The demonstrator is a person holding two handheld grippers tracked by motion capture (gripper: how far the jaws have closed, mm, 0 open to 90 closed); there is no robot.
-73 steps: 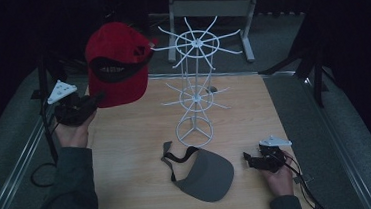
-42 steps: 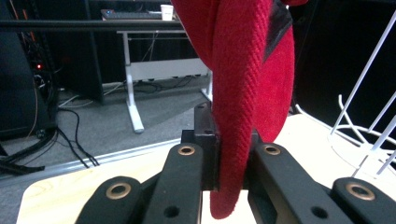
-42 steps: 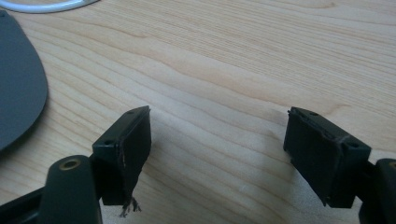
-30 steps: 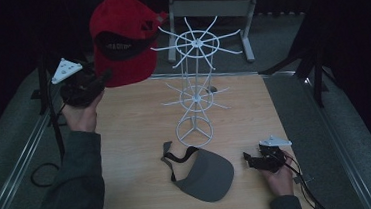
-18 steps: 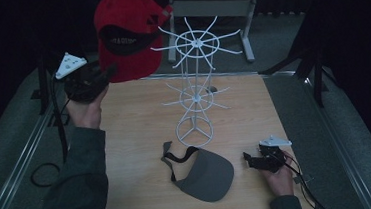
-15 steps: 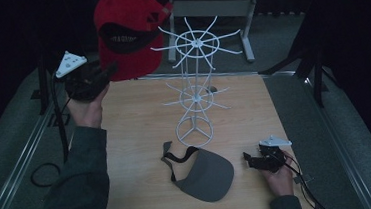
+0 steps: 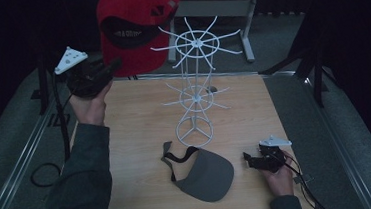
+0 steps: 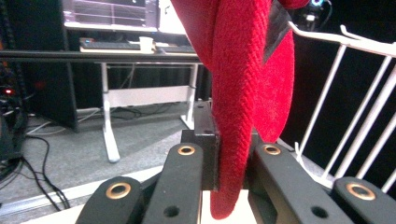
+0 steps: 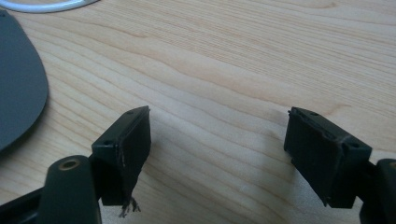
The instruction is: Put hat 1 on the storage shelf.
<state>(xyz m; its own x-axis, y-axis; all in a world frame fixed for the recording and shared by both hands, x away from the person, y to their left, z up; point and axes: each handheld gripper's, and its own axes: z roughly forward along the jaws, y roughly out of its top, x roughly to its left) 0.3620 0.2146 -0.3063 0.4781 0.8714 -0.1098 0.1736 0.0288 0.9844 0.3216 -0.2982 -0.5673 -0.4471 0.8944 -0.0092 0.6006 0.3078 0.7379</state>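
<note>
— Jaws first: how are they standing on each side?

— On the left gripper (image 7: 101,72) they are pinching the red cap (image 7: 134,25) by its brim edge; in the left gripper view the red cloth (image 8: 243,93) is sitting squeezed between the two black jaws, its end hanging just below them. On the right gripper (image 9: 217,154) they are standing wide apart with nothing between them but bare wood.

— Where is the cap hanging, then?

— The left hand (image 7: 90,99) is holding it up in the air over the far left corner of the surface (image 7: 136,138), opening turned toward the camera, just beside the top ring of the white wire rack (image 7: 195,86). Whether cloth and wire are touching, I cannot tell.

— And the rack itself?

— It is standing upright near the middle of the surface, with two tiers of spokes and a round base.

— What is lying in front of it?

— A grey visor (image 7: 204,173) is lying flat at the near edge, its strap curling toward the rack's base. In the right gripper view its brim (image 9: 18,84) is showing at the left edge.

— And the right hand?

— The right hand (image 7: 278,177) is resting low on the surface beside the visor, the gripper pointing toward it but apart from it.
</note>
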